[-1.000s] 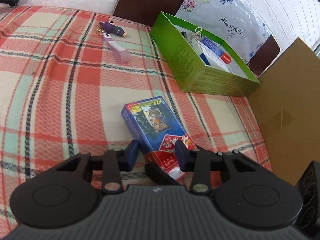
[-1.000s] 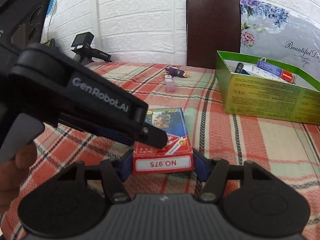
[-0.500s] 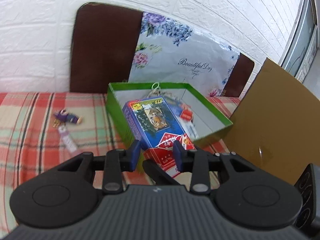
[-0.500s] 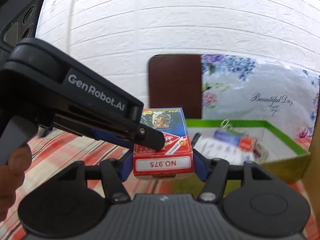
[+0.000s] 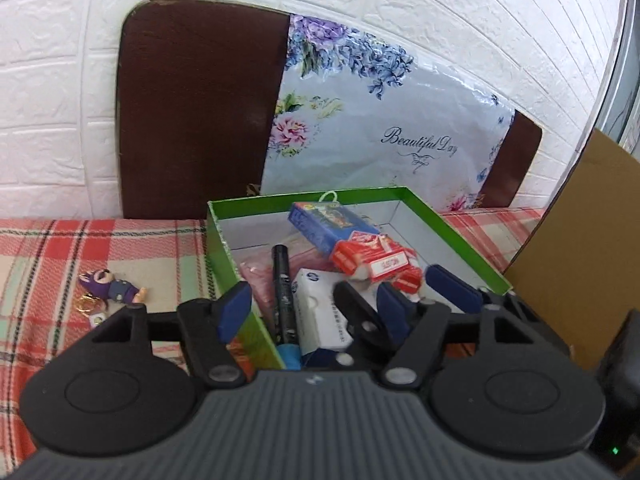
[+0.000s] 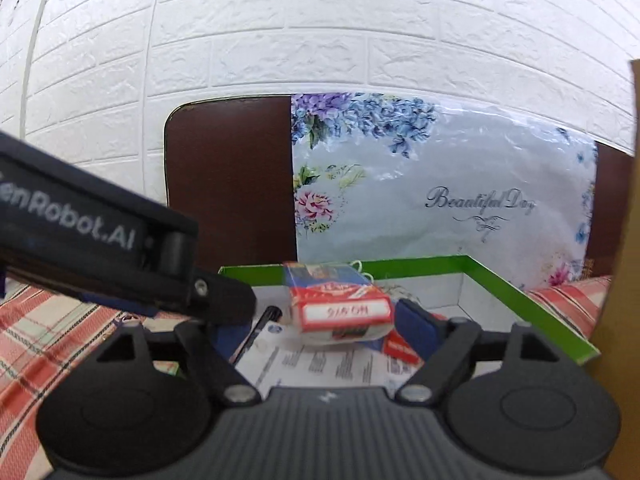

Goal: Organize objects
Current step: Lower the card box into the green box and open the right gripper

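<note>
Hovering over the green box (image 5: 224, 248), both tools stand spread with nothing between their pads. The left tool (image 5: 316, 308) straddles the box's left wall, one finger outside, the other over the contents; the right tool (image 6: 320, 328) flanks the near end of the card pack (image 6: 336, 312) without visibly touching it. That pack lies inside the box, just ahead of both tools, resting tilted on other contents. Its long axis runs away from the tools toward the far wall, red labelled end nearest. A black pen (image 5: 282, 280) and white carton (image 5: 320, 312) lie beside it. On the plaid bench (image 5: 60, 248), left of the box, a purple keychain toy (image 5: 108, 286) remains; the left tool appears nearer to it.
</note>
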